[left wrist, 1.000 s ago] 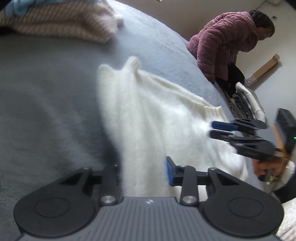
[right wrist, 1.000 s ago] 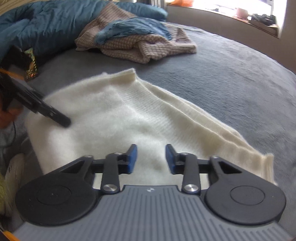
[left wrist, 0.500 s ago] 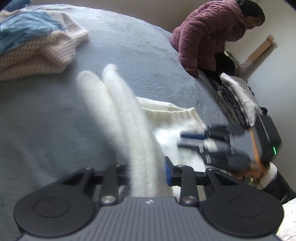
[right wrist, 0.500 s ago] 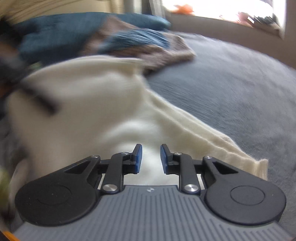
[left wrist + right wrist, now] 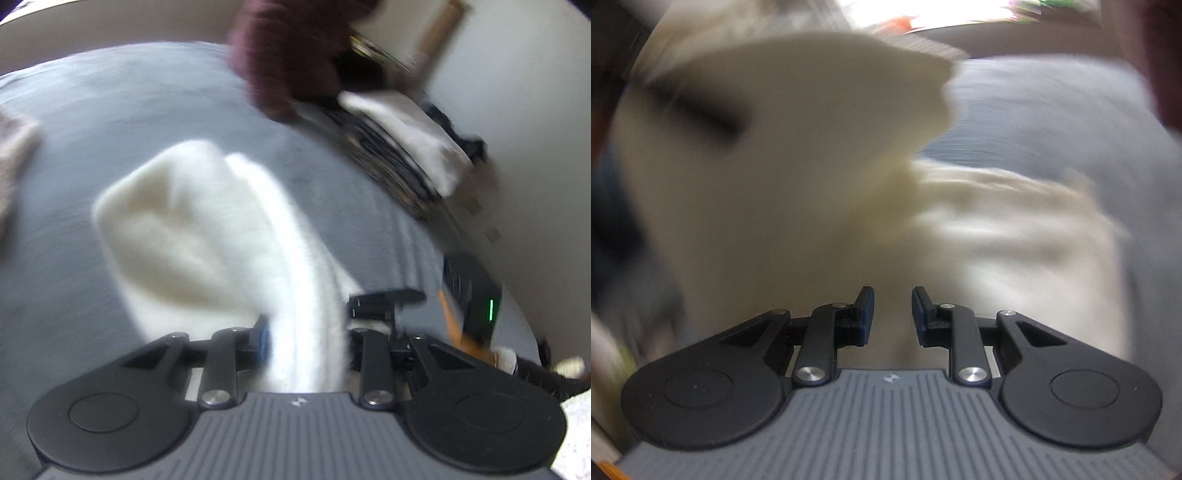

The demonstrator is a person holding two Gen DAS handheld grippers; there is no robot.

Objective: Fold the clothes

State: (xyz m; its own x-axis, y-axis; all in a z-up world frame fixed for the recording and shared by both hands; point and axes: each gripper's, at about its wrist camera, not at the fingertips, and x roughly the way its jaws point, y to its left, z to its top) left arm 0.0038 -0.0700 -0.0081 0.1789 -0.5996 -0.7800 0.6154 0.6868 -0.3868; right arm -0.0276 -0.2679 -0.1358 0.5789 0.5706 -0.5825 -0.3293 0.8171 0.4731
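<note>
A fluffy white sweater (image 5: 192, 229) hangs lifted off the grey bed (image 5: 110, 110). A thick fold of it runs between the fingers of my left gripper (image 5: 306, 332), whose jaws are opening slightly around the fabric. Just right of that fold is my right gripper (image 5: 384, 306), held by a hand. In the right wrist view the sweater (image 5: 775, 203) fills the left half, blurred. Cream fabric passes through the narrow gap of my right gripper (image 5: 893, 314). The dark streak on the raised flap is my left gripper (image 5: 701, 114).
A person in a maroon jacket (image 5: 288, 55) bends over the bed's far side. A stack of folded clothes (image 5: 402, 147) lies at the right edge. A knit garment (image 5: 14, 147) shows at the far left. Grey bedding (image 5: 1052, 118) stretches to the right.
Both grippers have swung across the bed, rolling as they went, and carried the sweater up. It was lying spread flat; now it hangs bunched in a fold. Both views are now blurred.
</note>
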